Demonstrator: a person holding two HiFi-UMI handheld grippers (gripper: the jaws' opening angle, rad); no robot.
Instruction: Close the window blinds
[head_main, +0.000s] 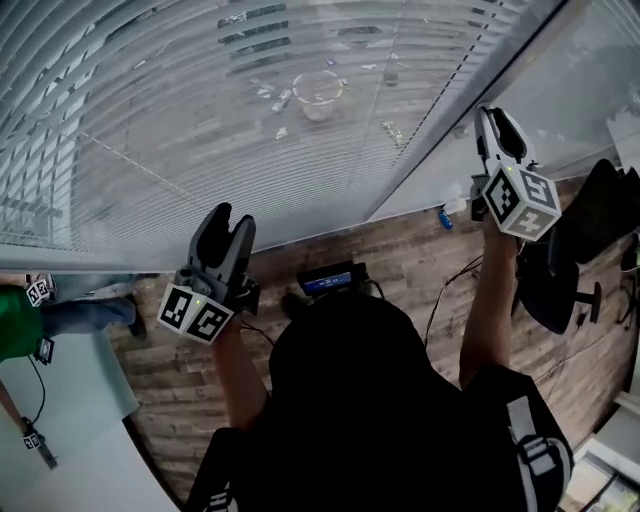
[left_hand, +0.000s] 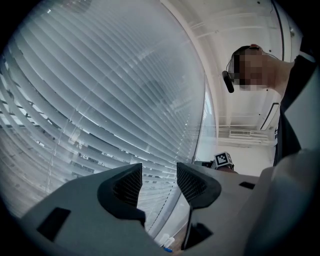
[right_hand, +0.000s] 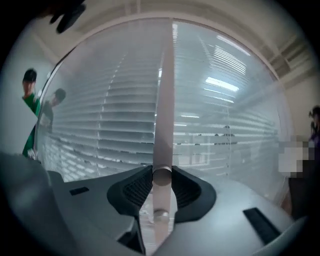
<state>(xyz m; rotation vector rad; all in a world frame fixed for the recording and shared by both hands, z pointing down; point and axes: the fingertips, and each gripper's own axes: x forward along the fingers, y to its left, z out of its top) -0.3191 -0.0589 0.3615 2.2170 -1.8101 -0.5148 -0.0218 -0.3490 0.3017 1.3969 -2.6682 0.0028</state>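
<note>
Our right gripper (right_hand: 161, 181) clamps the pale round tilt wand (right_hand: 164, 100) hanging before the far white slatted window blinds (head_main: 200, 120), our left gripper (left_hand: 159, 182) gapes empty to its left, and a hasty twist could let the smooth wand slip.

Blinds (head_main: 150, 120) and green-clad person (head_main: 14, 322) cut off at head view's left edge.

Wide window (head_main: 318, 95), grey daylight through it. Below window, brown plank floor (head_main: 400, 270). Right of window, pale wall (head_main: 590, 90) and black chair (head_main: 575, 260) on floor. Back from window at left, white table (head_main: 70, 400). Strip lights (right_hand: 220, 84) mirrored in window glass. Above window, white ceiling (left_hand: 240, 50) with slatted vent (left_hand: 245, 132).
</note>
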